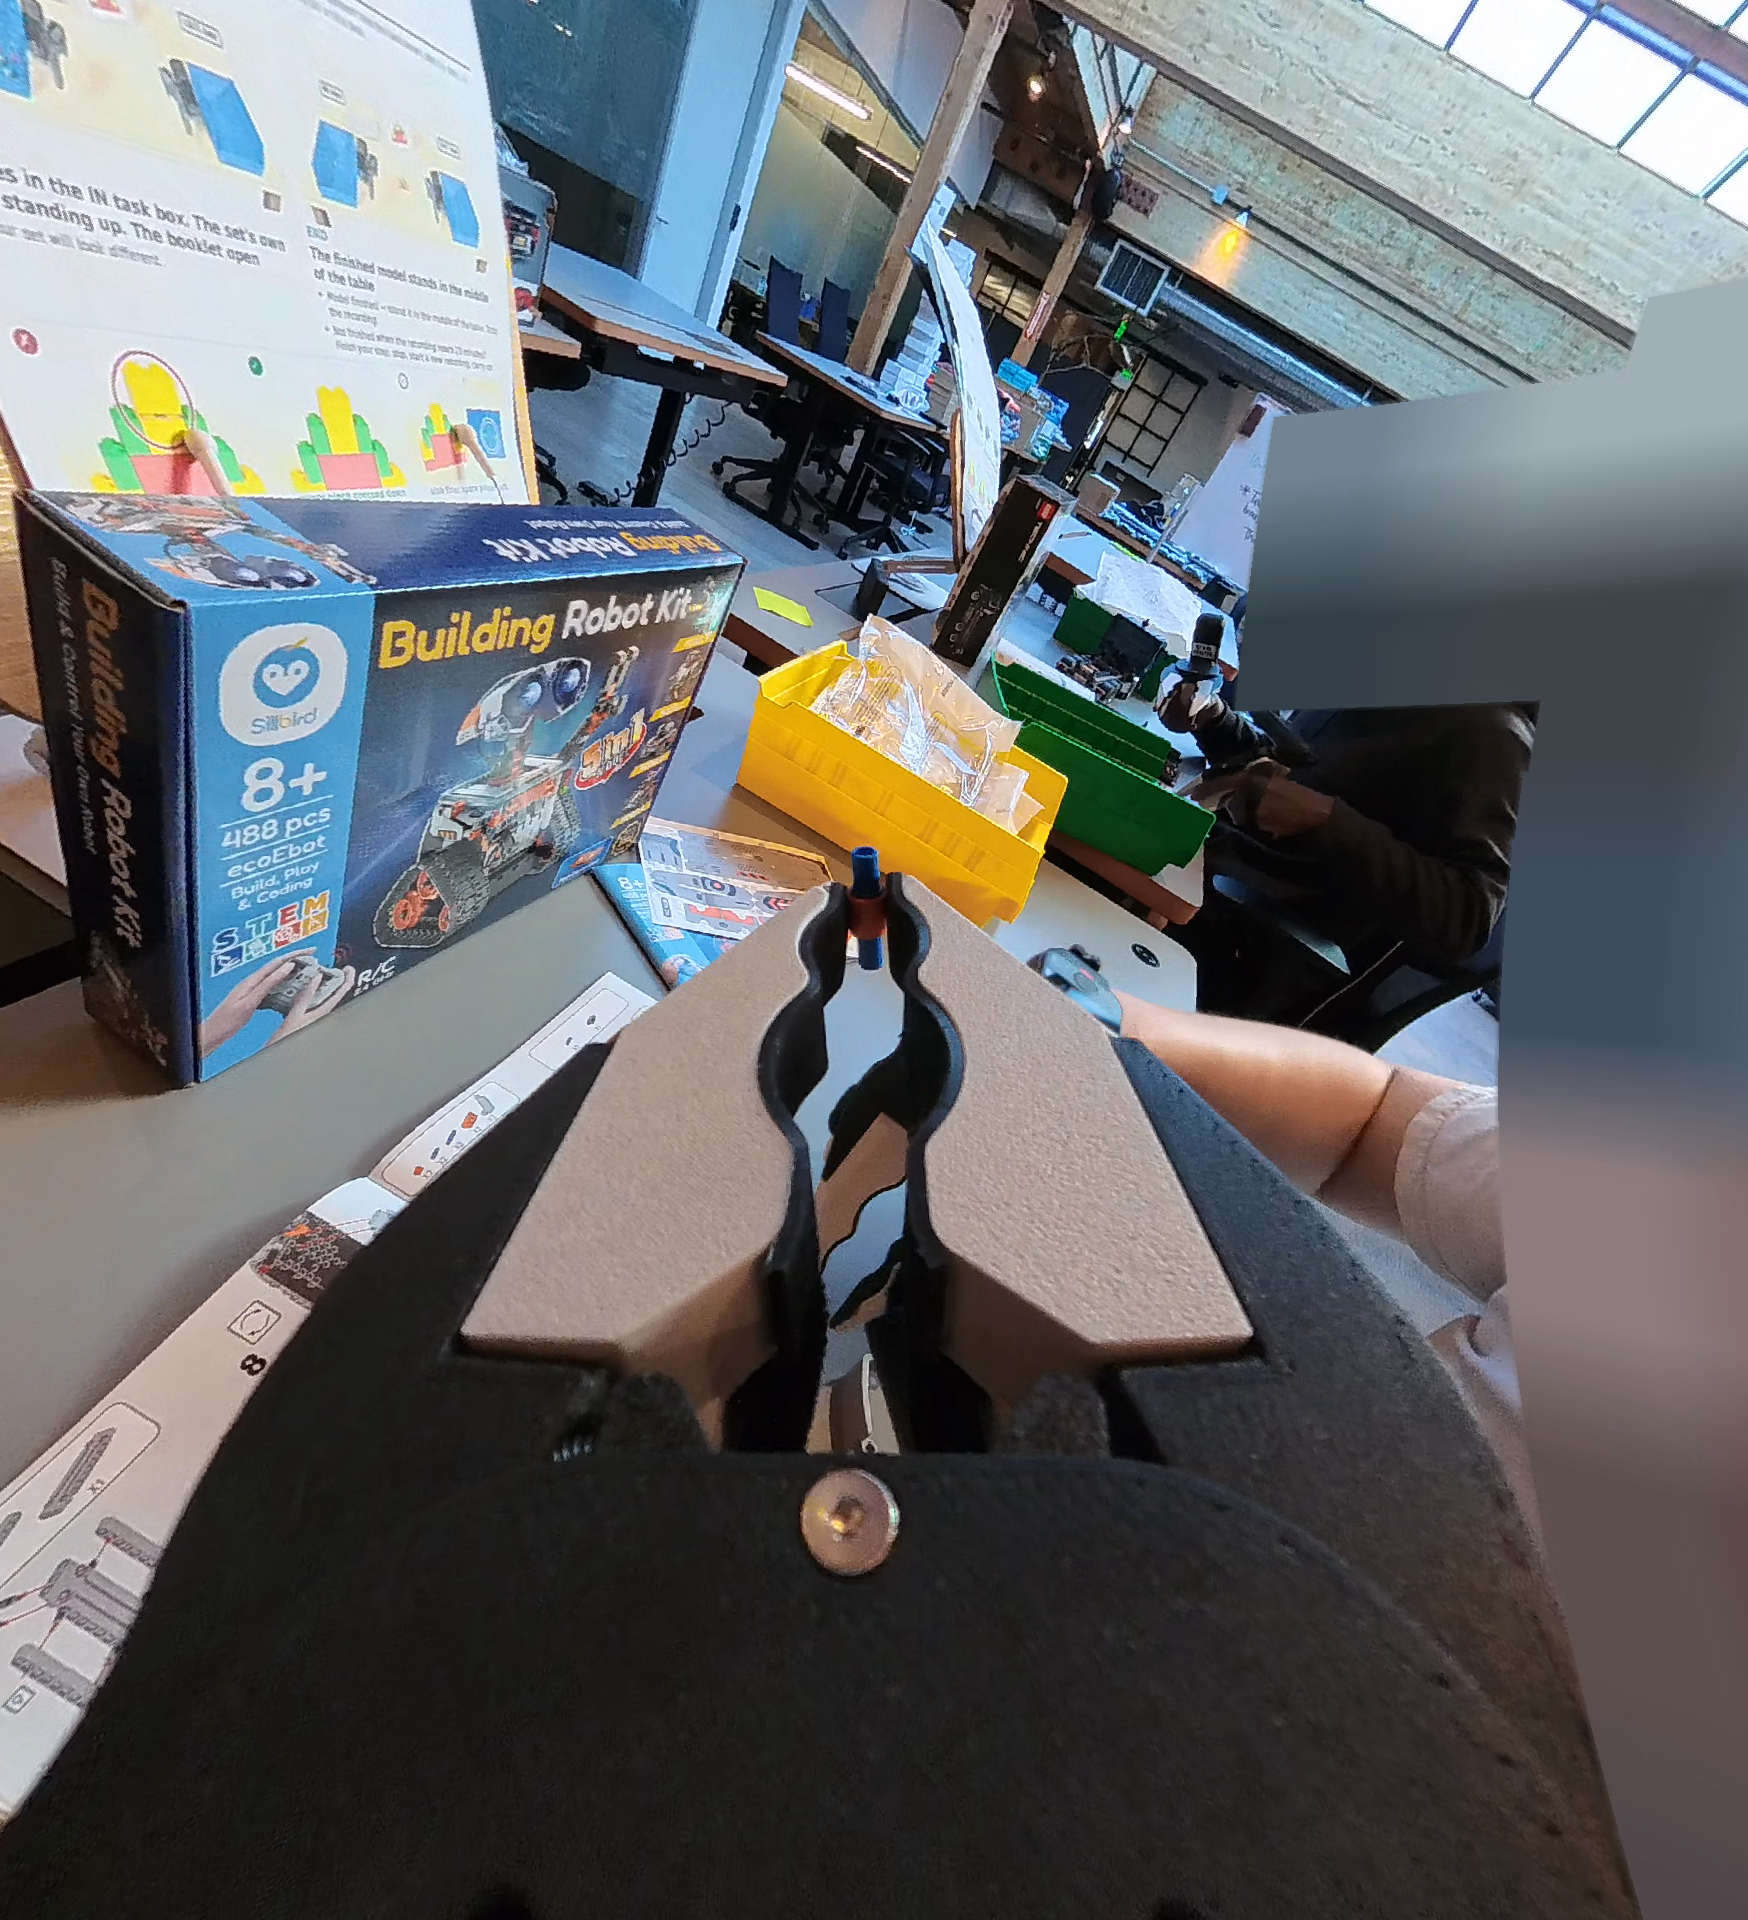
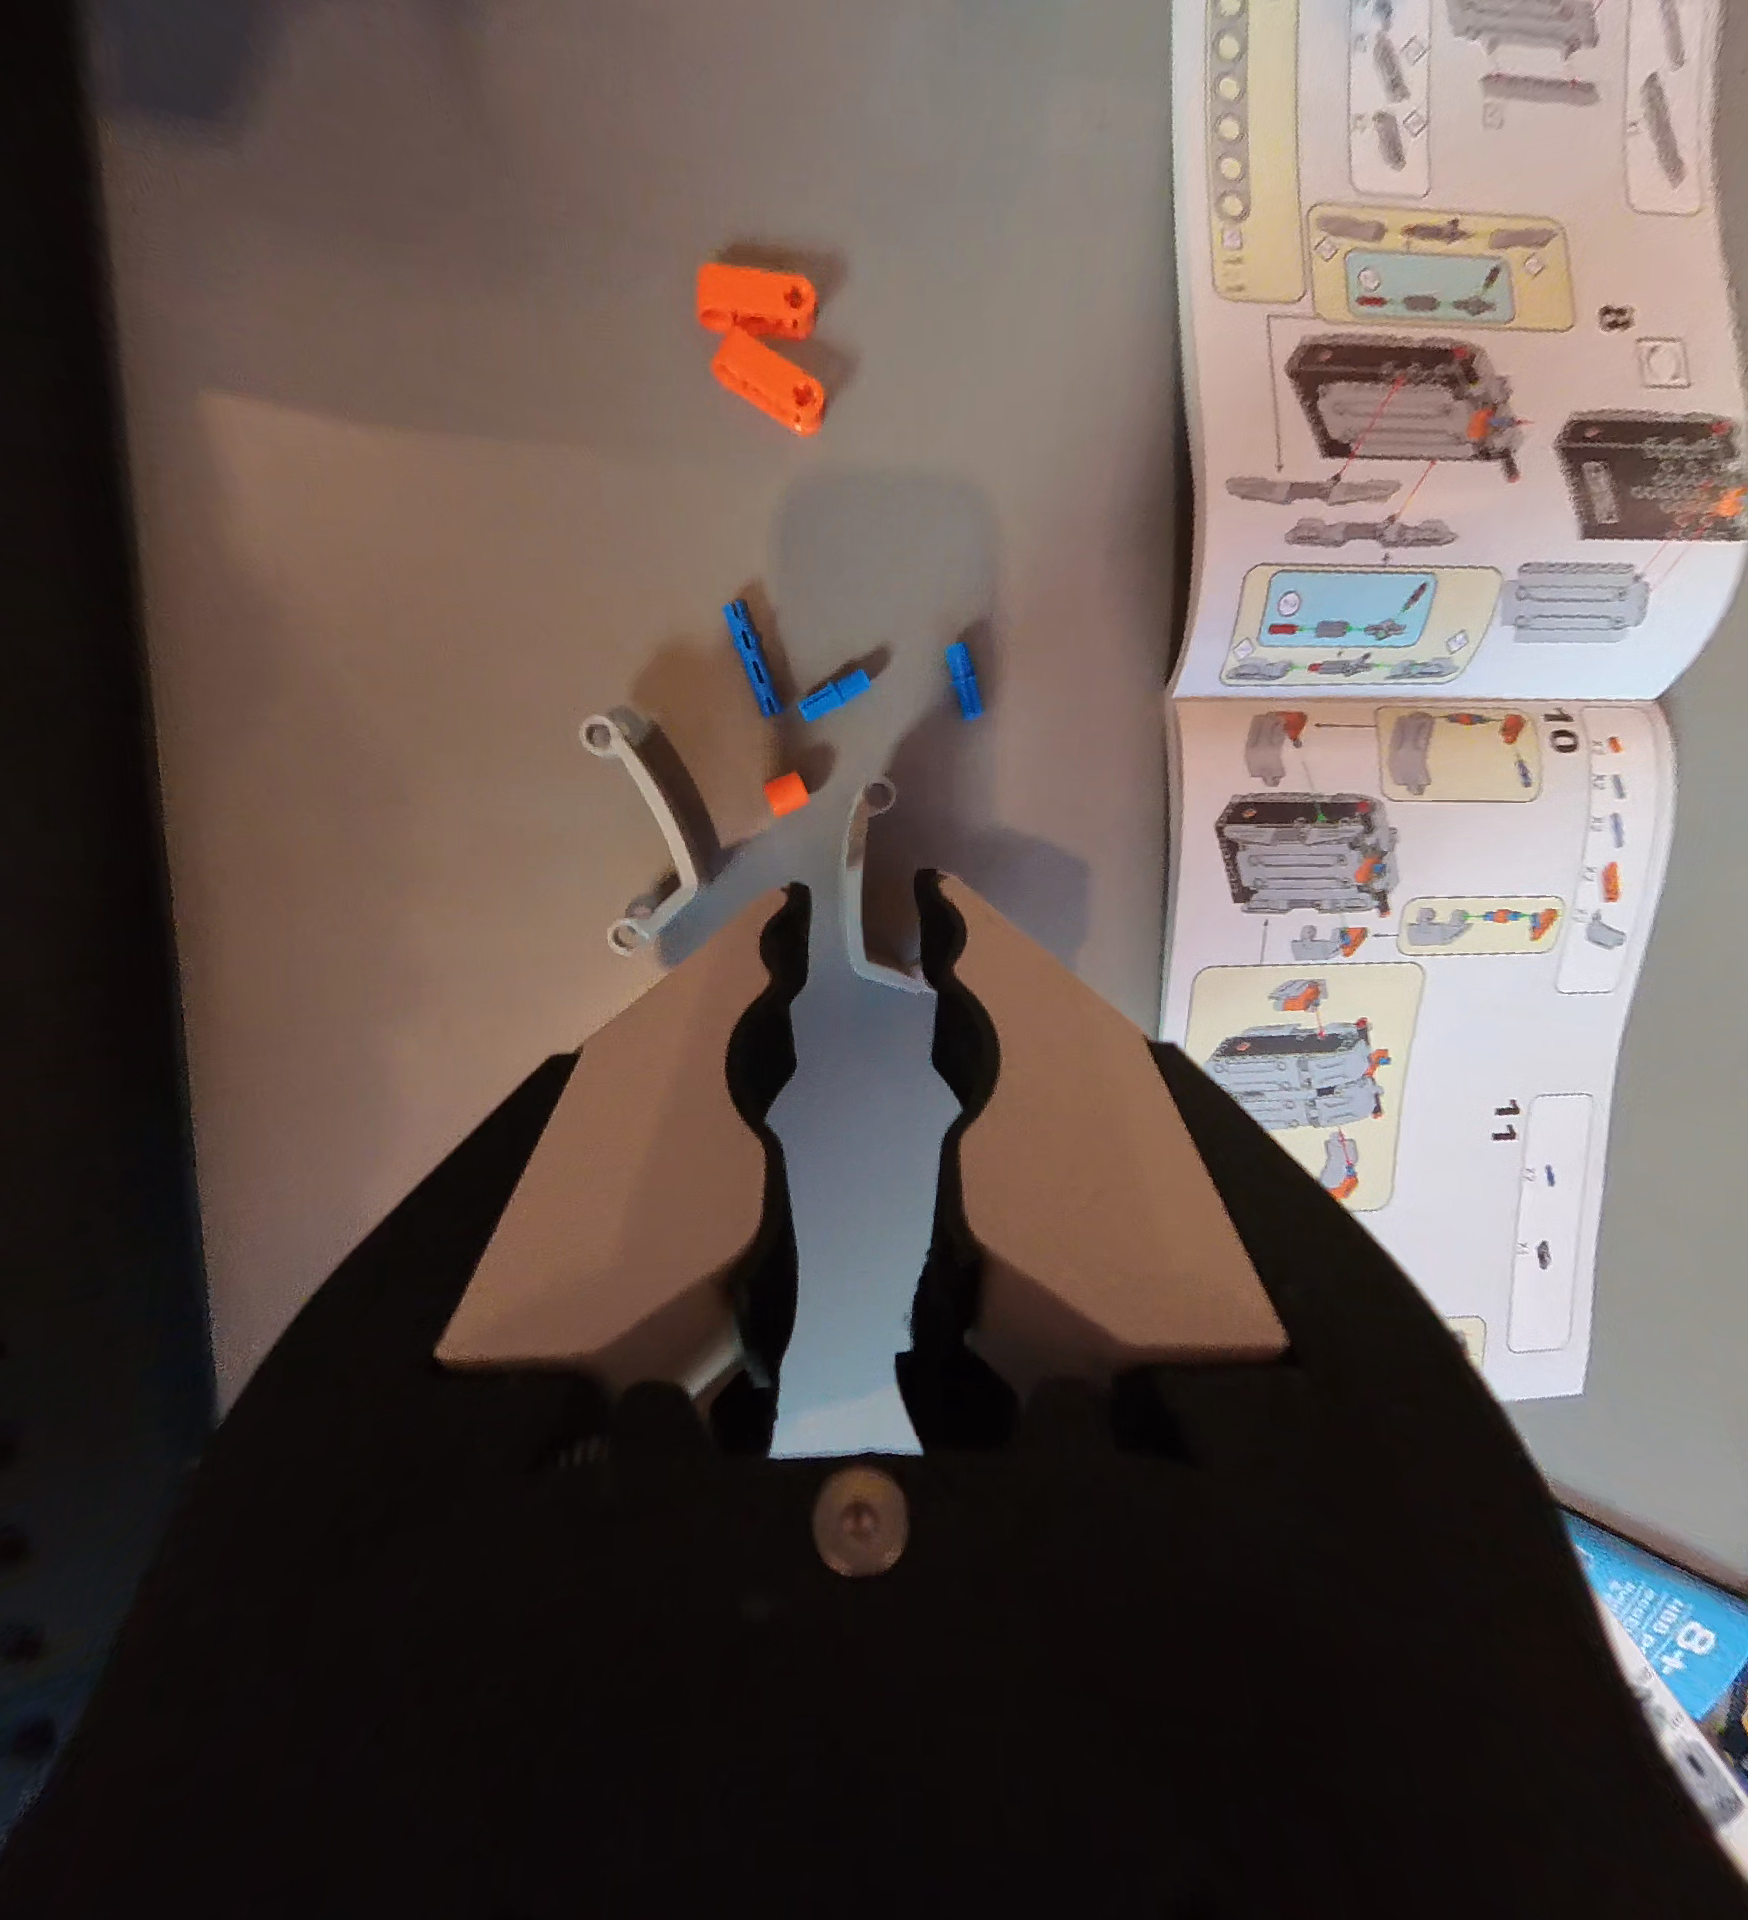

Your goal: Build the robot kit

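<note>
My left gripper (image 1: 866, 906) is shut on a small blue pin with an orange bush (image 1: 865, 902), held upright at its tips above the grey table. My right gripper (image 2: 857, 888) is slightly open and empty, pointing down over loose parts on the table (image 2: 434, 520). A curved grey piece (image 2: 862, 883) lies between its fingertips, below them. Another curved grey piece (image 2: 654, 821), several blue pins (image 2: 751, 657), a small orange bush (image 2: 785, 792) and two orange beams (image 2: 761, 338) lie ahead of it.
A blue robot kit box (image 1: 371, 769) stands at the left, an instruction board (image 1: 215, 239) behind it. A yellow bin (image 1: 891, 800) with clear bags and a green bin (image 1: 1109, 769) sit beyond. An open booklet (image 2: 1452, 675) lies at the right. A person's arm (image 1: 1296, 1091) is near. The tips of one gripper are about 25 cm away from the tips of the other.
</note>
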### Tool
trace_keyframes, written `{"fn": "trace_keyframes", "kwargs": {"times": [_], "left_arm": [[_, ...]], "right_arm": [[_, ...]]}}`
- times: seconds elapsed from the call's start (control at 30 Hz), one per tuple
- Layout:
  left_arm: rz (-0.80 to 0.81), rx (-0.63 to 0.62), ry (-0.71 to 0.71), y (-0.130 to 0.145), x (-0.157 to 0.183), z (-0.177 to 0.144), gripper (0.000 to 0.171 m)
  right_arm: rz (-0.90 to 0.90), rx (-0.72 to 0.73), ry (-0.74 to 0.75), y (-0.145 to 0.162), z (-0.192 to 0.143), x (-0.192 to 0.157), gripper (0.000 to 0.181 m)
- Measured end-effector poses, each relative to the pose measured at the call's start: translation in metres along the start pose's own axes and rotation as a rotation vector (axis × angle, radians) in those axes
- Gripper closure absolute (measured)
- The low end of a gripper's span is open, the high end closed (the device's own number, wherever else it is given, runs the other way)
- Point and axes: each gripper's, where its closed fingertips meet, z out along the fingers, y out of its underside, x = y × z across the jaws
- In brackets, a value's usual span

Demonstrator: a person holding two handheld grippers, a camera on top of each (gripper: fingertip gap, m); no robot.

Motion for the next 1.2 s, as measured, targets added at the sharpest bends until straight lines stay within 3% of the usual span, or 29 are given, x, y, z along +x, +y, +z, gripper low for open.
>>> {"fn": "trace_keyframes", "kwargs": {"times": [0.17,0.43,0.67,0.83,1.07,1.2], "left_arm": [[-0.004,-0.003,-0.002,0.001,-0.002,0.0,0.166],[-0.003,-0.011,-0.002,0.002,-0.002,0.002,0.167],[-0.005,-0.015,-0.001,0.002,-0.002,0.002,0.167],[-0.006,-0.016,0.005,0.003,-0.001,0.003,0.167],[-0.005,-0.014,0.01,0.002,0.0,0.0,0.167],[-0.008,0.004,0.009,0.0,0.0,-0.005,0.167]], "right_arm": [[0.008,-0.026,-0.07,0.005,0.007,-0.006,0.162],[-0.016,-0.052,-0.05,0.013,0.009,-0.003,0.163],[-0.051,-0.027,-0.032,0.019,0.009,0.001,0.178],[0.0,0.011,-0.069,0.018,-0.008,0.014,0.178],[0.155,0.071,-0.397,0.006,-0.053,0.039,0.178],[0.131,0.01,-0.409,0.018,-0.037,0.041,0.178]]}}
